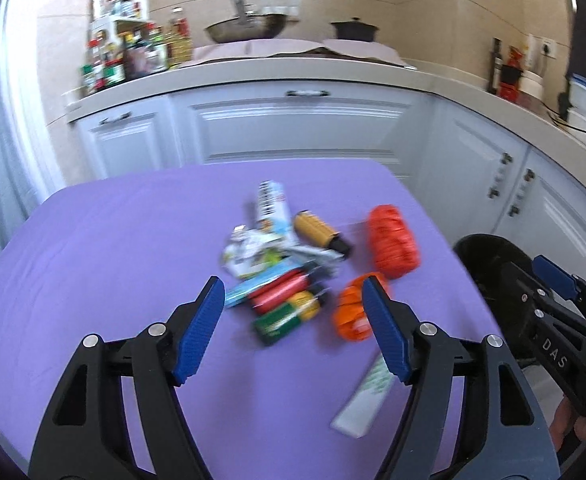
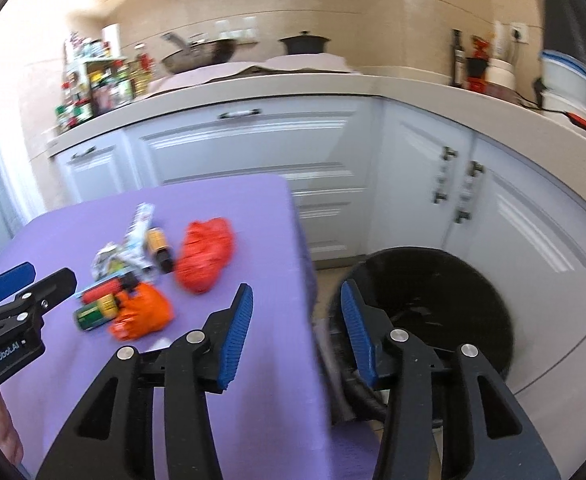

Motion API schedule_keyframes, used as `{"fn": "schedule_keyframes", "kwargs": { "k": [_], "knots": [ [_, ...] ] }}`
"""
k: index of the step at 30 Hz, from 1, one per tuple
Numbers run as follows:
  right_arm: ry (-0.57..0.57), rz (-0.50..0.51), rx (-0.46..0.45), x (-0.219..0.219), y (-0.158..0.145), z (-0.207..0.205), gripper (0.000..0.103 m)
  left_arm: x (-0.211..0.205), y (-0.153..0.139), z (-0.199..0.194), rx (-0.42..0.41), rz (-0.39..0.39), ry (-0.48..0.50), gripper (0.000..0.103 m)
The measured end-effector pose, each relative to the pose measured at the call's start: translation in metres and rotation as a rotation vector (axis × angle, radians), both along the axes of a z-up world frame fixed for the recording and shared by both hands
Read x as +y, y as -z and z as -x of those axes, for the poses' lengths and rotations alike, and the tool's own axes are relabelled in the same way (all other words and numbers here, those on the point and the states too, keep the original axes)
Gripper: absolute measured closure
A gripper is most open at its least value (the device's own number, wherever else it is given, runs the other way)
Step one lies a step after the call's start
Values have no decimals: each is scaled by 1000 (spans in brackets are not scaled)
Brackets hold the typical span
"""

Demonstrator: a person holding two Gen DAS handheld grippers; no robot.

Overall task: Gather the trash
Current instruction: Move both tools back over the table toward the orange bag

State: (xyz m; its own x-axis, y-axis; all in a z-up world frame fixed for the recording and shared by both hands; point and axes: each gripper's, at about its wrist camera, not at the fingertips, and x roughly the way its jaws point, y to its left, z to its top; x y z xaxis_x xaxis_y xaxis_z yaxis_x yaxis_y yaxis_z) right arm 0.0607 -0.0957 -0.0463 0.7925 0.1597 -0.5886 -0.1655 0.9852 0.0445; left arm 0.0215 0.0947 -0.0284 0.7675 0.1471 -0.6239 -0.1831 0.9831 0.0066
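Observation:
A pile of trash lies on the purple table: crumpled wrappers, a yellow-brown bottle, a red bag, an orange wrapper, a red and a green tube, and a pale flat packet nearer me. My left gripper is open and empty, hovering just short of the pile. My right gripper is open and empty over the table's right edge, beside a black trash bin on the floor. The pile also shows in the right wrist view.
White kitchen cabinets and a counter with bottles, a wok and a pot stand behind the table. The bin also shows at the right edge of the left wrist view, behind the right gripper's body.

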Motion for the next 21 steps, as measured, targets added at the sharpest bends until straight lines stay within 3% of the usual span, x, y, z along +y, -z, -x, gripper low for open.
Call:
{"fn": "schedule_keyframes", "kwargs": {
  "k": [13, 21],
  "knots": [
    [-158, 38, 36, 77, 10, 14, 56, 60, 13, 32, 22, 23, -124, 34],
    [-168, 54, 72, 98, 19, -1, 56, 86, 21, 39, 37, 31, -179, 34]
  ]
}}
